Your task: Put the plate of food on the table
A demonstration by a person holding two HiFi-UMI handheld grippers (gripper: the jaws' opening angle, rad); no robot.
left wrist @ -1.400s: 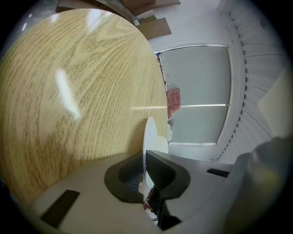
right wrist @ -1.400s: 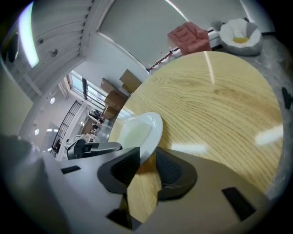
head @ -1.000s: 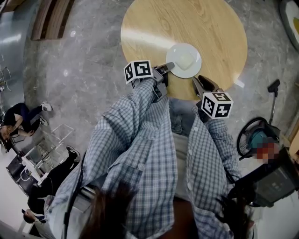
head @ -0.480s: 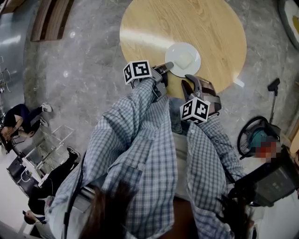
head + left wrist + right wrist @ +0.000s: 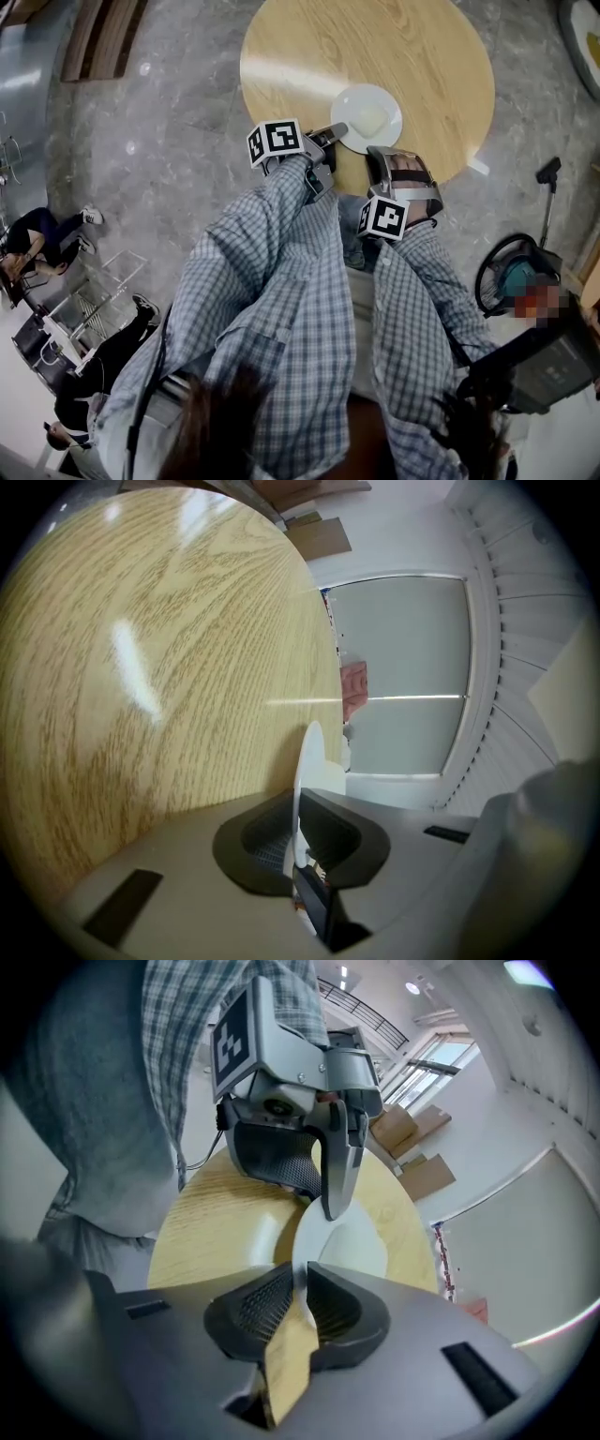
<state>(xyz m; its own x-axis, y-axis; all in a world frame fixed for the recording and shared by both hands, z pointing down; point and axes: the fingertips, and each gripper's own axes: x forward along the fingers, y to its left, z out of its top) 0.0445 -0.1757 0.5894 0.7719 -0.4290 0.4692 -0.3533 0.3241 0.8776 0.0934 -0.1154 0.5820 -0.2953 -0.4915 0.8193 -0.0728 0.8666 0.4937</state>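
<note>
— Near the table (image 5: 412, 56) edge closest to the person: plate (image 5: 351, 105) lies on or just above the wood, cannot tell which. Contents?
— One pale lump of food (image 5: 373, 117), roughly centred. Nothing else on it.
— Claws?
— Left gripper (image 5: 332, 137) is clamped deep on the rim's left side. Right gripper (image 5: 382, 156) pinches the near rim at its very tips only.
— Risk, my judgement: the shallow right hold slips, or one side lets go first; plate tips, food slides off. Sitting this close to the edge, it could also go over.
</note>
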